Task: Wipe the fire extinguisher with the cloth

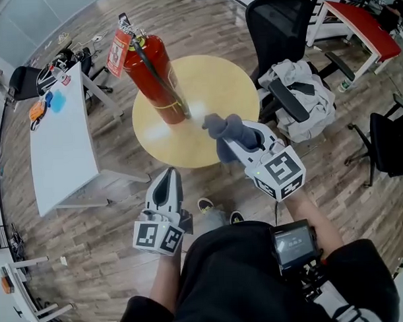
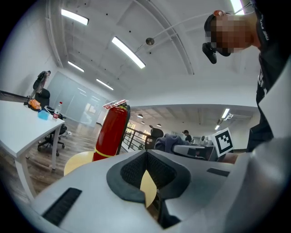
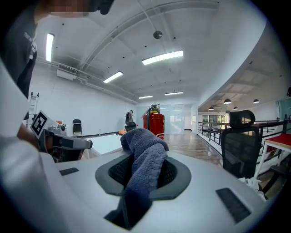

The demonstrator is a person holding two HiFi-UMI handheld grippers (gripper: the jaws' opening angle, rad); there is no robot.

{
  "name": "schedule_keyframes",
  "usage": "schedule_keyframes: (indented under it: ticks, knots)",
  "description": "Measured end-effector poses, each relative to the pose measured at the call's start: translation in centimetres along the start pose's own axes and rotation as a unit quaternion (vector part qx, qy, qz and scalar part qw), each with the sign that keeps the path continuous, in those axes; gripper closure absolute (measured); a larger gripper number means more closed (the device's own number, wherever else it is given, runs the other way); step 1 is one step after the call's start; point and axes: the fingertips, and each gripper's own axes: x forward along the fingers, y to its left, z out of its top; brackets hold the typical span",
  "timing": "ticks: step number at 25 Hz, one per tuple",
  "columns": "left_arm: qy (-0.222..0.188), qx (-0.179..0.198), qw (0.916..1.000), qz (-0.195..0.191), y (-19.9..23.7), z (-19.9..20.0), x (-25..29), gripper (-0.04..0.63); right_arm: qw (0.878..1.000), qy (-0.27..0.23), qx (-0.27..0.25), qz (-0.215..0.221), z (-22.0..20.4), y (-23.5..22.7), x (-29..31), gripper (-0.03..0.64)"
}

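The extinguisher (image 1: 155, 76) stands upright and unheld on the round bench (image 1: 188, 157), towards its left side. The right claw (image 1: 237, 141) is clamped on the bunched cloth (image 1: 223, 128), near the cylinder's base. The left claw (image 1: 168, 177) is closed on nothing and well apart from it. A firm sideways wipe could likely tip or slide the cylinder, with nothing steadying it. The cloth could also snag on the hose (image 1: 152, 66) or the tag (image 1: 116, 53) and pull free.
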Motion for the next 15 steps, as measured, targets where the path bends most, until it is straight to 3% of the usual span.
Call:
schedule_keyframes:
  ticks: [9,15]
  knots:
    - [-0.004,0.007,0.9999,-0.006,-5.3,-2.1,-2.1,0.572,1.0,-0.001,0.002,0.002,-2.1,1.2,-5.5,0.517]
    - [-0.004,0.012,0.9999,-0.009,-6.5,-1.9,-3.4,0.572,1.0,-0.003,-0.001,0.009,-1.9,2.3,-6.3,0.518]
